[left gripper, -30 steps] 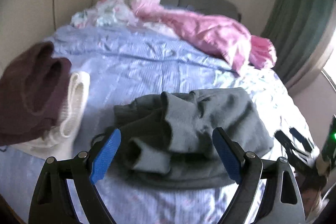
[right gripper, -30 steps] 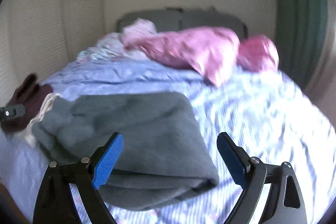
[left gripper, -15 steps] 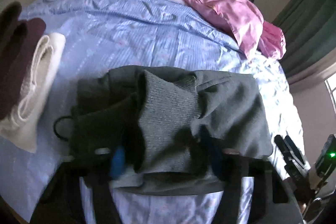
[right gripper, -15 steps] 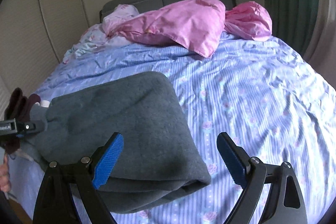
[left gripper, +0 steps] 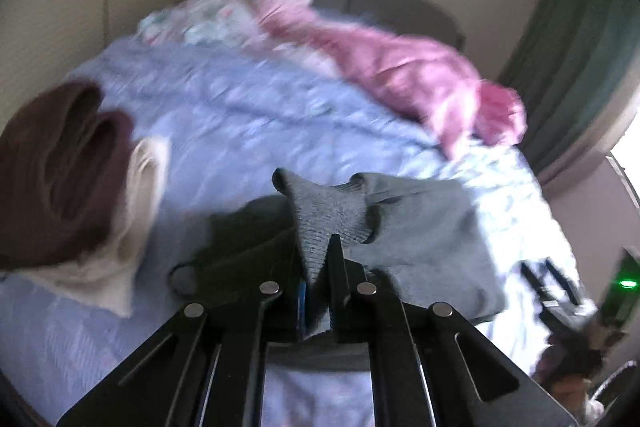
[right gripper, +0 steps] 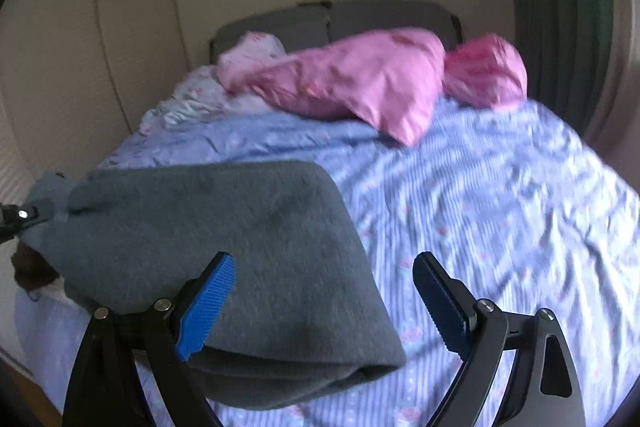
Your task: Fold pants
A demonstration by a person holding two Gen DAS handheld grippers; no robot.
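The grey pants (left gripper: 420,227) lie folded in a bundle on the blue striped bed sheet (left gripper: 240,123). My left gripper (left gripper: 318,291) is shut on a ribbed grey cuff of the pants and holds it lifted above the bundle. In the right wrist view the pants (right gripper: 224,243) fill the lower left, and the left gripper shows at the far left edge (right gripper: 24,217) pinching the fabric. My right gripper (right gripper: 320,303) is open and empty over the near right corner of the bundle, its left finger (right gripper: 208,303) above the cloth.
A folded maroon garment (left gripper: 60,179) on a cream one (left gripper: 136,203) lies left of the pants. A pink duvet (right gripper: 360,83) and floral bedding (left gripper: 208,11) are piled at the headboard. Green curtain (right gripper: 560,7) at right. Wall on the left.
My left gripper went down onto the pants, closed on the ribbed cuff and has lifted it. My right gripper stayed open and shifted only slightly.
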